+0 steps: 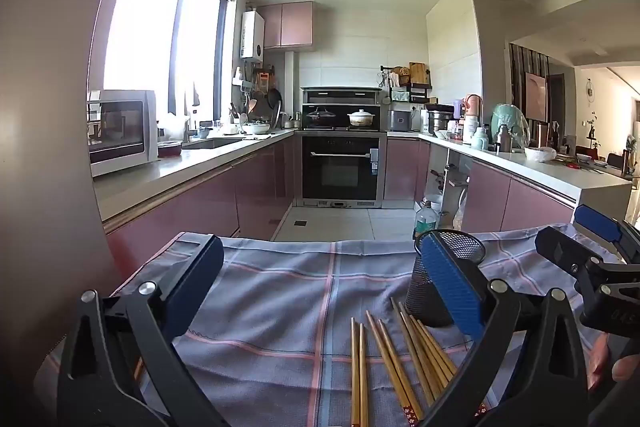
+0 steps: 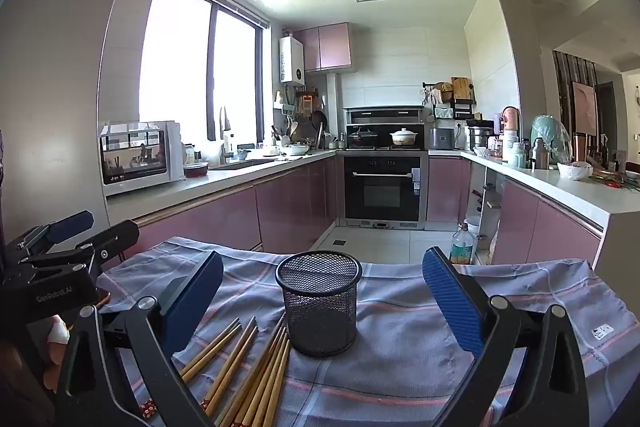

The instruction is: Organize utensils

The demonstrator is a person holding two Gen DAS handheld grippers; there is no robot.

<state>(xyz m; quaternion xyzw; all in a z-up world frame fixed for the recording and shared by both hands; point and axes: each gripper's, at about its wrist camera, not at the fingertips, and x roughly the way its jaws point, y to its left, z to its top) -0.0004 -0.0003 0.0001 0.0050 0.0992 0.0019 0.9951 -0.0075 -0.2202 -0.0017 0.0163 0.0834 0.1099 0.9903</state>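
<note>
Hovering with both the left gripper (image 1: 320, 291) and right gripper (image 2: 322, 297) spread wide and empty, the person is best pinching a few brown wooden chopsticks (image 2: 248, 367) mid-shaft before tipping them into the black wire-mesh cylindrical cup (image 2: 319, 301).

Daylight floods a U-shaped kitchen through a large window (image 2: 196, 67) on the left wall. Mauve cabinets (image 2: 288, 203) run beneath pale countertops (image 1: 552, 169), a built-in oven (image 2: 382, 187) anchors the far wall, a white microwave (image 1: 122, 131) sits at left, and light tiles cover the floor (image 1: 340, 223).
</note>
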